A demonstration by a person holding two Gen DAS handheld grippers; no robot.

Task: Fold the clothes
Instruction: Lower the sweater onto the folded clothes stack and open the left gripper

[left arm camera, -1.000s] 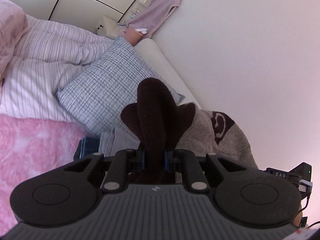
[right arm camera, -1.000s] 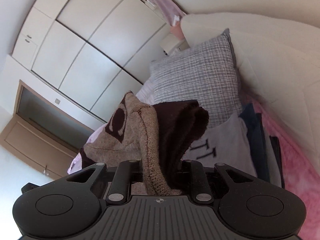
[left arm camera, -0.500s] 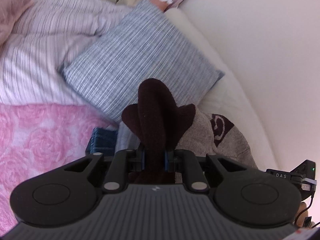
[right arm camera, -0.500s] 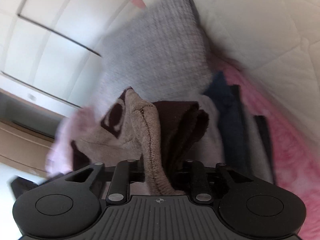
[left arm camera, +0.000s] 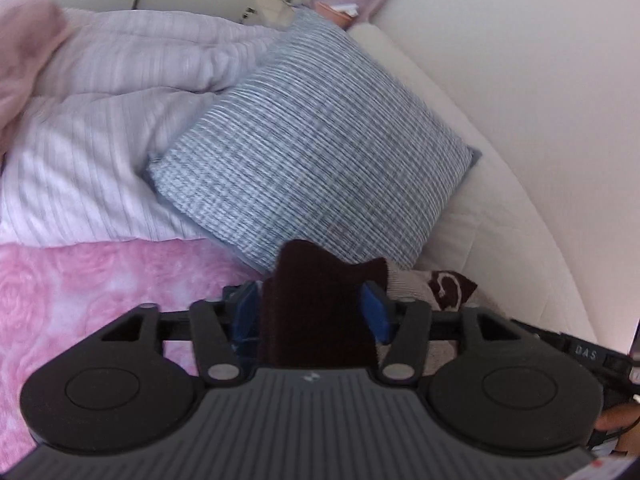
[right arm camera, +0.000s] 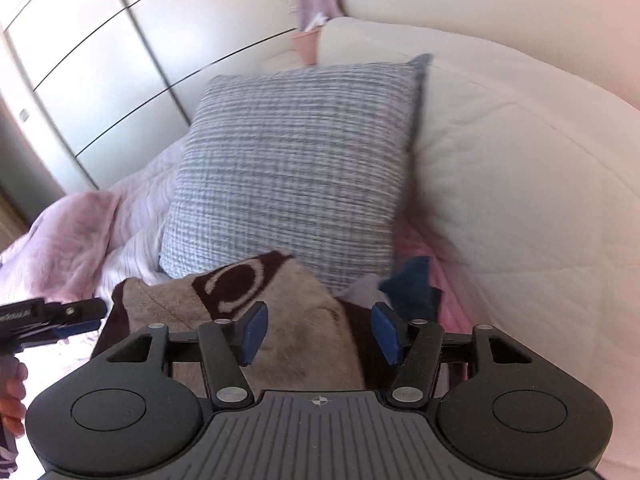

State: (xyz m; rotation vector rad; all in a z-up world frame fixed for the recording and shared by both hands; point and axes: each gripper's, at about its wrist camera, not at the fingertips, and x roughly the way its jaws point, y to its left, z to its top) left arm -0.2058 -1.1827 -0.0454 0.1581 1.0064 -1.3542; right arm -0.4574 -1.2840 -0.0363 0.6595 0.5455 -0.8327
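Observation:
A folded tan sweater [right arm camera: 296, 320] with dark brown patterning lies on a stack of folded clothes in front of the pillow. Its dark brown part [left arm camera: 320, 312] stands between the blue pads [left arm camera: 246, 312] of my left gripper [left arm camera: 312, 308], whose jaws are opening and no longer pinch it. My right gripper [right arm camera: 320, 328] has its pads [right arm camera: 386, 334] set wide on either side of the tan fabric without pressing it, though its jaws are closing. The left gripper [right arm camera: 52, 316] also shows at the left edge of the right wrist view.
A blue-grey woven pillow [left arm camera: 312, 152] leans just behind the stack, against a white padded headboard [right arm camera: 520, 168]. Navy and grey folded clothes [right arm camera: 412, 284] peek out beneath the sweater. A pink rose blanket [left arm camera: 100, 292] and a striped duvet [left arm camera: 100, 120] lie to the left. A hand [right arm camera: 12, 388] holds the left gripper.
Both grippers came down with the sweater onto the stack in front of the pillow. Both sets of jaws, shut on the fabric before, now stand apart.

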